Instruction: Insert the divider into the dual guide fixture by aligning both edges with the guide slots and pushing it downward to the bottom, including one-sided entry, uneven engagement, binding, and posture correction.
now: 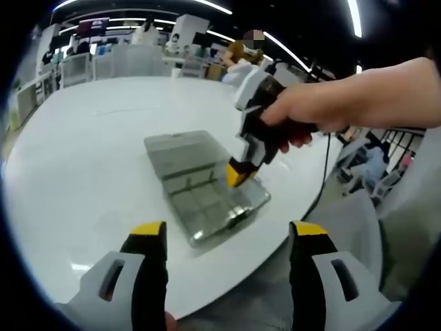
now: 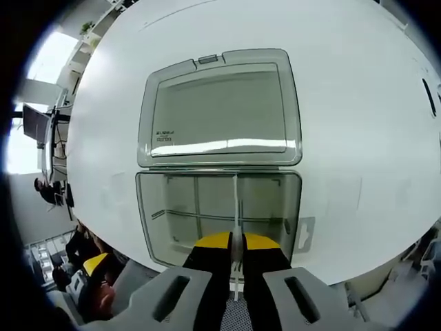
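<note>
Divider (image 2: 236, 207): thin pale strip, centre of right gripper view, standing edge-on over the box's open tray and running down between the jaws; looks light, stiff and slippery, likely to bind if tilted; best held at the top edge, near the middle.

Left gripper (image 1: 227, 238): bottom of left gripper view, jaws spread wide, holding nothing, hovering short of the desk edge.

Box (image 1: 207, 183): clear plastic, centre of left gripper view, lid folded flat behind the tray; cross partitions visible inside the tray, guide slots too small to tell.

Desk (image 1: 83, 152): white, round-edged, carrying the box.

Right gripper (image 2: 234, 241): lower centre of its own view, jaws pressed together, pinching the divider; right of centre in left gripper view, tips over the tray's near corner.

Hand (image 1: 331, 103): upper right of left gripper view, wrapped around the right gripper's handle.
</note>
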Motion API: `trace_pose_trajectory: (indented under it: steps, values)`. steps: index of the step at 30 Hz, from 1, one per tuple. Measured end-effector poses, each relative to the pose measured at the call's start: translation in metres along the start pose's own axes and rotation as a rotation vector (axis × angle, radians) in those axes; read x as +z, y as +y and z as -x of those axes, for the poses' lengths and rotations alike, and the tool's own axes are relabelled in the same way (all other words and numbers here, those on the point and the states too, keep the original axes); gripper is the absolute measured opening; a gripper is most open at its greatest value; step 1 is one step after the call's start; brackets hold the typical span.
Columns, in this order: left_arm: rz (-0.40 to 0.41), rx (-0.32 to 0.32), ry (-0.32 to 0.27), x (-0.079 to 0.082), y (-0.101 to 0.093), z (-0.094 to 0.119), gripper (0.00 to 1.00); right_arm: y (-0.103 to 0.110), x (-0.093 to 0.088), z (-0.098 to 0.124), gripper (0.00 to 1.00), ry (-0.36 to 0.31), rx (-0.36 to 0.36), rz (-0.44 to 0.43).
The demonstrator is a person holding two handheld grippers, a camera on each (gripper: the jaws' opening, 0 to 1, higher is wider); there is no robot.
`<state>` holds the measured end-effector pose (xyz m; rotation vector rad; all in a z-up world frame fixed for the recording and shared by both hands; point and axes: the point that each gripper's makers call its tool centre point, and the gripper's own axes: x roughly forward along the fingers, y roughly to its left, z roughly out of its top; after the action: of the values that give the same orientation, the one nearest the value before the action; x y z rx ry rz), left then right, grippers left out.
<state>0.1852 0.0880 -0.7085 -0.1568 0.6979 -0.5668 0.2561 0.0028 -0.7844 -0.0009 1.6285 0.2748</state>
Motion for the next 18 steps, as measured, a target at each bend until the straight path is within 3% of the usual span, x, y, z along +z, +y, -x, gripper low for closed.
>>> trace_pose_trajectory:
  steps: [18]
  values:
    - [0.002, 0.005, 0.008, -0.0011, 0.0002, -0.0013, 0.70, -0.0020, -0.0021, -0.0094, 0.00, -0.014, -0.037, 0.036]
